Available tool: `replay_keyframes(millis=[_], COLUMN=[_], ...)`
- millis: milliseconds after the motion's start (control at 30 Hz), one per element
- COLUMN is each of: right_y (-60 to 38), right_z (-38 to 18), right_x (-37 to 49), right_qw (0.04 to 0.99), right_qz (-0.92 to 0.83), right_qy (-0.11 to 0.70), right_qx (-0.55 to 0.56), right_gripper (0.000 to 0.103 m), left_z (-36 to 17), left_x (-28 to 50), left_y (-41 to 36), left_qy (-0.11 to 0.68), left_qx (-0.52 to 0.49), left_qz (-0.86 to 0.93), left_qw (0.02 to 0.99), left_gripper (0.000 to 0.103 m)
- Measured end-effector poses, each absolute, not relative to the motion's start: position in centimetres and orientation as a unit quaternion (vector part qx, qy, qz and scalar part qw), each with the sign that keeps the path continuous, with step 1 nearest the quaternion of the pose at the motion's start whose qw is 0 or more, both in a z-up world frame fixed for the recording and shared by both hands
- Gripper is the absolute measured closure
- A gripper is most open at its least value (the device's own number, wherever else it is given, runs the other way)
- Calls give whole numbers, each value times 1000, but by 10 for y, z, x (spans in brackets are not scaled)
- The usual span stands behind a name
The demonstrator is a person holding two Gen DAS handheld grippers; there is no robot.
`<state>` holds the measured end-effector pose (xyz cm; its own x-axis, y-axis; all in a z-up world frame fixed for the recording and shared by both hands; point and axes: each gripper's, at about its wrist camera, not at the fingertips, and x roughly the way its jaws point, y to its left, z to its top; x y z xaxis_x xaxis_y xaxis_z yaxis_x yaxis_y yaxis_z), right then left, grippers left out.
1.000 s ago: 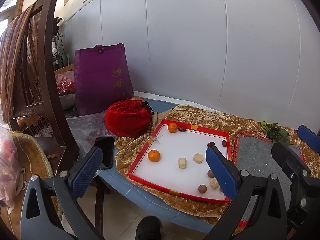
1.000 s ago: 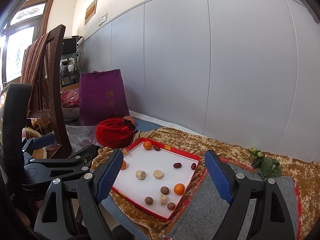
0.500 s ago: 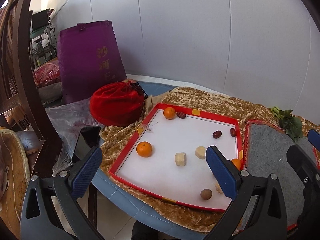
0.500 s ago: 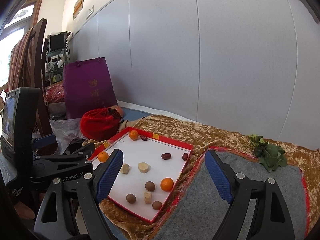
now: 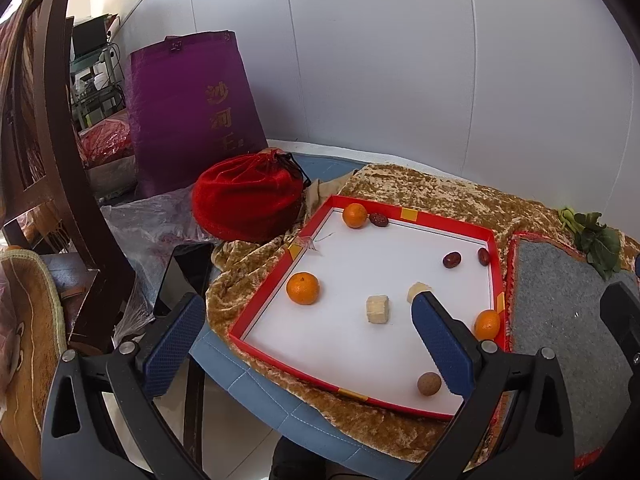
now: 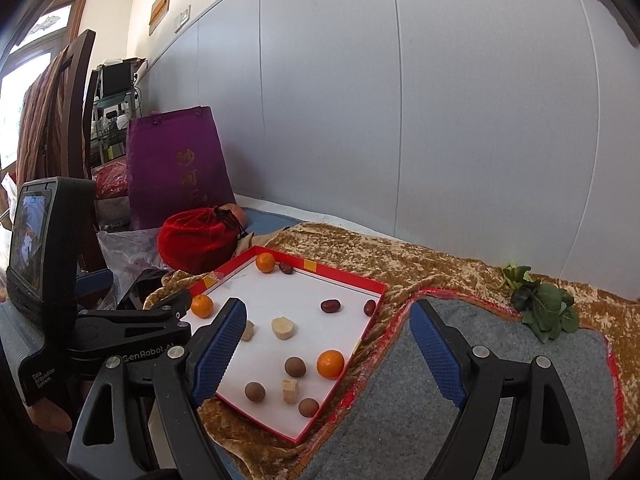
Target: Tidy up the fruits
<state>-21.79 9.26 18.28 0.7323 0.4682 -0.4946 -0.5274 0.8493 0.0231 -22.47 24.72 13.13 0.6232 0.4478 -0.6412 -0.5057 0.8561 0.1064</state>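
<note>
3 oranges (image 5: 303, 288) sit scattered in the red tray (image 5: 408, 214), frame centre. Your left gripper (image 5: 304, 340) and right gripper (image 6: 328, 356) both gape, empty. Lower-left orange lies just ahead of your left gripper, nearer.

The left tongs (image 5: 306, 332) hang with blue pads spread wide, nothing between them. The right tongs (image 6: 328, 350) likewise gape empty. In the right wrist view the left tool's black body sits toward nine o'clock, just beside the right one.
</note>
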Motion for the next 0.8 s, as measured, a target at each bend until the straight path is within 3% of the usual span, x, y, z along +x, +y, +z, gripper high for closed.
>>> replay_keyframes(millis=[800], right_y=[98], right_z=[178], right_x=[-207], right_qw=[924], right_qz=[278], right_qy=[258], right_qx=[-54], right_gripper=[18], left_z=[142], left_x=[-219], left_y=[230], left_qy=[318], left_qx=[-27], left_qz=[249], left_qw=[914], left_gripper=[0])
